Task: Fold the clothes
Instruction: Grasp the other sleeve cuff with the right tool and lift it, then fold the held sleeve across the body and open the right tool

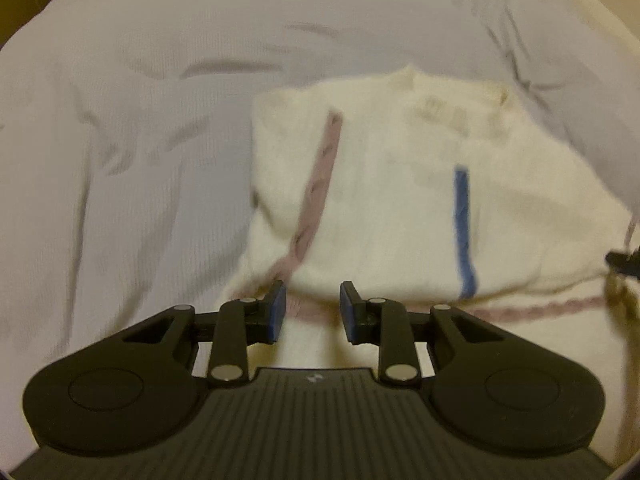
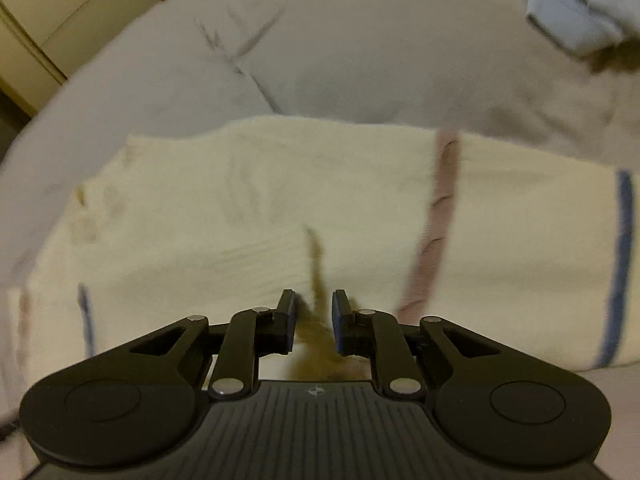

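Cream towel [image 1: 400, 200] lies folded on grey bed sheet [image 1: 140, 120]. Left gripper [image 1: 312, 307] fingers spread, empty; right gripper [image 2: 313, 320] fingers spread, over towel crease.

Left wrist view: sits just behind the left tongs [image 1: 312, 310], looking forward and down along them, close over the near edge of the cream garment [image 1: 400, 200] on the bed sheet [image 1: 140, 140].
Right wrist view: sits just behind the right tongs [image 2: 313, 320], facing forward and down, close over the same garment [image 2: 240, 220], with a cabinet [image 2: 60, 12] far left.
Shared: the cream garment with pink and blue stripes, and the sheet around it.
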A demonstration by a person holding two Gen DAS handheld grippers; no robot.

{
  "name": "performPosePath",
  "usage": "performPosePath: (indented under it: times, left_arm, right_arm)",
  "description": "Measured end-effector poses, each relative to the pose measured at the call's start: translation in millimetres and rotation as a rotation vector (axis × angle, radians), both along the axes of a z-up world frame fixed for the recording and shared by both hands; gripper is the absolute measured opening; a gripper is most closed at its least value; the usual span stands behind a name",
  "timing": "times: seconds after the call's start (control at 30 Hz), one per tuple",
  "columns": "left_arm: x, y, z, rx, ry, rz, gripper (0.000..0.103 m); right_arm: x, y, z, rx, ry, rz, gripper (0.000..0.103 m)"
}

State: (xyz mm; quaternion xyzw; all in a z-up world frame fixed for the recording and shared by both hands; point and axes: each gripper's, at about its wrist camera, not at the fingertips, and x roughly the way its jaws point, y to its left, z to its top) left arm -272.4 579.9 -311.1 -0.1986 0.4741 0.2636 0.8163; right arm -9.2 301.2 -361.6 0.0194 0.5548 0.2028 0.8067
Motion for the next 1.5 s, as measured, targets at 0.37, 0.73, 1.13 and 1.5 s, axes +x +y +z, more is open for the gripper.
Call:
performPosePath:
  times: [0.37,0.73,1.13,1.5]
  left_arm:
    - [57,45,-18,0.082,-0.020,0.020,0.016]
    - [102,77,-18,0.074,0.011,0.029,0.016]
    - [69,-110,-21,-0.134,0.119,-0.176,0.017]
    - [55,-125,5,-0.102,0.138,-0.139,0.018]
  right_arm:
    - [-9,-6,-2,0.056,0.001,0.080,0.013]
    - [-8,-88,12,0.095,0.099,-0.139,0.041]
    - [-33,-358,4,0.394,0.114,-0.879,0.052]
    - [-5,-371,21,0.315,-0.016,-0.865,0.009]
